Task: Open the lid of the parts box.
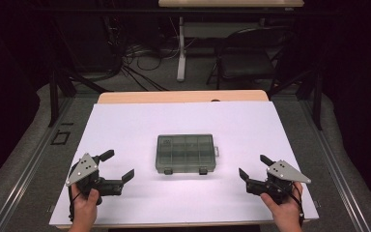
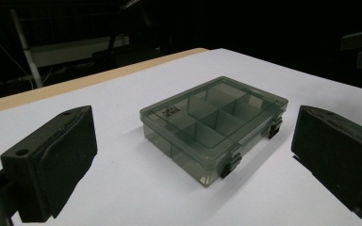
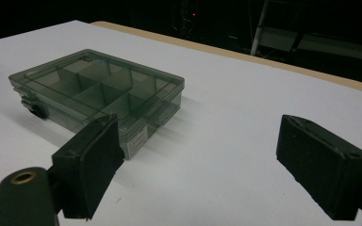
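Box: lidded grey compartment box point(image 1: 187, 154) lies mid-frame on the white table point(image 1: 125, 125) in the high view.
Left gripper point(image 1: 118, 165): jaws apart, empty.
Right gripper point(image 1: 252, 167): jaws apart, empty.
Left gripper view: two front latches point(image 2: 231, 164).
Right gripper view: side label point(image 3: 137, 140).

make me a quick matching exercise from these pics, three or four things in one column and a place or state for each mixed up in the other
Things:
1. organizer box
2. left gripper
3. right gripper
4. white table top

Places or states:
A. near the right front of the table, jaws apart, holding nothing
B. shut, with two dark latches on its near side
C. lies under everything, with a wooden strip along its far edge
D. near the left front of the table, jaws apart, holding nothing

Pairs: 1-B, 2-D, 3-A, 4-C
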A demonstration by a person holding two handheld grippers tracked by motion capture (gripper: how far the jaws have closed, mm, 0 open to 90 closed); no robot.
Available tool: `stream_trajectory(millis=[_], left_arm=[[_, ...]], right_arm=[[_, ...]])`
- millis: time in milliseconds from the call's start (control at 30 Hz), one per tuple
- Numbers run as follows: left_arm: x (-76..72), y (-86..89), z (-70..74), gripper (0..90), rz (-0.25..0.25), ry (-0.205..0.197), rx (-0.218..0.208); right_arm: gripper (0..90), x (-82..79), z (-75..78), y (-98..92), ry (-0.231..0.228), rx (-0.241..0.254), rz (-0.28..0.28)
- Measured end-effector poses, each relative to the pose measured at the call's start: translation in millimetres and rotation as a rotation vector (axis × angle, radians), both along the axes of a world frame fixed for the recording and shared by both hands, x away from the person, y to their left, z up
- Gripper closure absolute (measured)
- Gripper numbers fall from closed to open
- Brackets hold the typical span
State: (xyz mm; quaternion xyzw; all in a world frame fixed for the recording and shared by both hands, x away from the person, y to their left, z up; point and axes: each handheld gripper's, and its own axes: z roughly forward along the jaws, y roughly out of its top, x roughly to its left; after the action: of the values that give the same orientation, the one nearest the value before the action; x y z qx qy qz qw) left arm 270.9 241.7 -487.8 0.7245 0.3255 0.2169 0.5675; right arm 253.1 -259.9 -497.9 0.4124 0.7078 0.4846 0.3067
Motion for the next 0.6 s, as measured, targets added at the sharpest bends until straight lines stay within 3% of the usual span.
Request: stream_trajectory(millis=[200,400,467,600], left_arm=[[1.7,0.9,0.7,1.0,0.013,0.016,-0.005],[8.2,-2.6,9.2,1.0,0.030,0.080,-0.020],[12.6,-4.8,12.4,1.0,0.058,0.109,0.003],[22.6,-7.8,16.0,1.0,0.069,0.177,-0.010]], right_arm=[[13.8,0.5,-0.4,2.4,0.010,-0.006,0.005],[9.3,6.0,3.3,10.9,0.045,-0.007,0.029],[7.5,10.0,6.3,14.6,0.064,-0.023,0.028],[3.8,18.2,12.2,19.8,0.101,-0.032,0.040]])
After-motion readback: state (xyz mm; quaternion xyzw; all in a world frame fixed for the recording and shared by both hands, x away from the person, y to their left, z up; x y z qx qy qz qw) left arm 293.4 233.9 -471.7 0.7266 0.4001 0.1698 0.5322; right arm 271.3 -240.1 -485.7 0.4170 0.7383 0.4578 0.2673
